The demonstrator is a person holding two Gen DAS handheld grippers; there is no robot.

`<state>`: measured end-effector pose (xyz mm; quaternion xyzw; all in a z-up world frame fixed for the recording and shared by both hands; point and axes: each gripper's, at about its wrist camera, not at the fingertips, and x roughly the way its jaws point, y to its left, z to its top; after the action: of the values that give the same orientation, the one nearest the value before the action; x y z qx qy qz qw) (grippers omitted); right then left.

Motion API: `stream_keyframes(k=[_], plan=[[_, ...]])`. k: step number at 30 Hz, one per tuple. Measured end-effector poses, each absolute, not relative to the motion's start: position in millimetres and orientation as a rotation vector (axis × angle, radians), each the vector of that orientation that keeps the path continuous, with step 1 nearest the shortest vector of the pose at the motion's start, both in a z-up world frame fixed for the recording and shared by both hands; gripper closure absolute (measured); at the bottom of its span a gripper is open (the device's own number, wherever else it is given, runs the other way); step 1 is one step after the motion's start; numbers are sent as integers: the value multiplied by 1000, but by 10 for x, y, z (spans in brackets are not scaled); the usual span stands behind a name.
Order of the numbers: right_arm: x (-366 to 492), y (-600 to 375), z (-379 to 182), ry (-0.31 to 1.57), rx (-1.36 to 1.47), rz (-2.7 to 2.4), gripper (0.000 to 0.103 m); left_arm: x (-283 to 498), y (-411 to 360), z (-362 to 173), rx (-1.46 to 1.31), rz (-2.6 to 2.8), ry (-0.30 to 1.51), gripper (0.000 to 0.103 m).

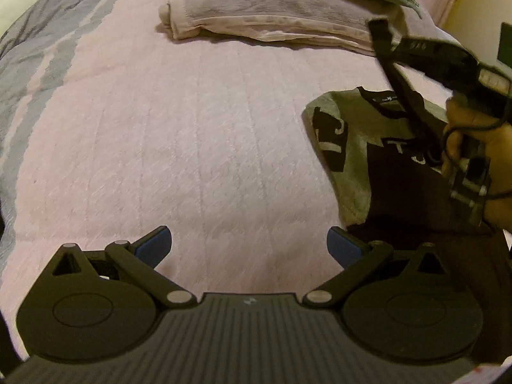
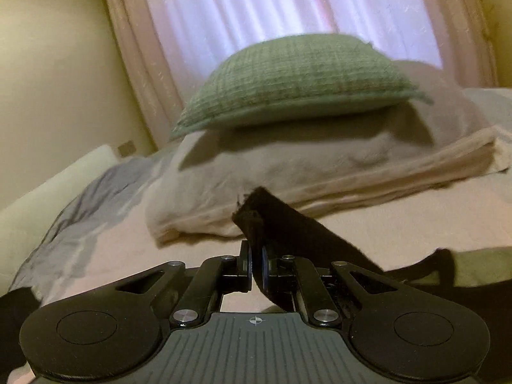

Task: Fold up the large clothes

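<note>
Right wrist view has the right gripper [image 2: 256,270] pinching a black strip of the t-shirt [image 1: 358,147], left gripper [image 1: 249,246] wide open, so that thin hold could slip.

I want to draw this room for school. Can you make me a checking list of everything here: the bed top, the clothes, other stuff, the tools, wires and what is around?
Surface: pink blanket over the bed, grey sheet along its left edge.
Job's things: grey and black shirt lying on the blanket at the right; a black strip of cloth lifted off it.
Clutter: folded pink bedding at the far end, green pillow on top of it.
Grippers: left tool open, holding nothing, above bare blanket; right tool shut on the black strip.
Cables: thin black wire looping by the hand holding the right tool.
Surroundings: pink curtain, cream wall.
</note>
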<state>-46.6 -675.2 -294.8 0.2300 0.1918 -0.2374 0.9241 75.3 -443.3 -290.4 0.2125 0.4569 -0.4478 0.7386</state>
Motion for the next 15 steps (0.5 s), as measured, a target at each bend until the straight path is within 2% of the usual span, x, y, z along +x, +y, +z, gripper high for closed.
stream_keyframes(k=[8, 11, 13, 14, 15], plan=[[-343, -6602, -3135, 434, 496, -361, 100, 818, -4568, -2939, 464, -991, 983, 1], [-162, -6645, -3390, 549, 534, -344, 97, 834, -4567, -2964, 466, -984, 996, 1], [-172, -6672, -3442, 583, 542, -359, 78, 849, -4574, -2939, 468, -988, 988, 1], [-232, -6670, -3420, 572, 541, -364, 57, 869, -4585, -2925, 466, -992, 982, 1], [-314, -6669, -3380, 553, 538, -363, 46, 898, -4608, -2920, 458, -997, 982, 1]])
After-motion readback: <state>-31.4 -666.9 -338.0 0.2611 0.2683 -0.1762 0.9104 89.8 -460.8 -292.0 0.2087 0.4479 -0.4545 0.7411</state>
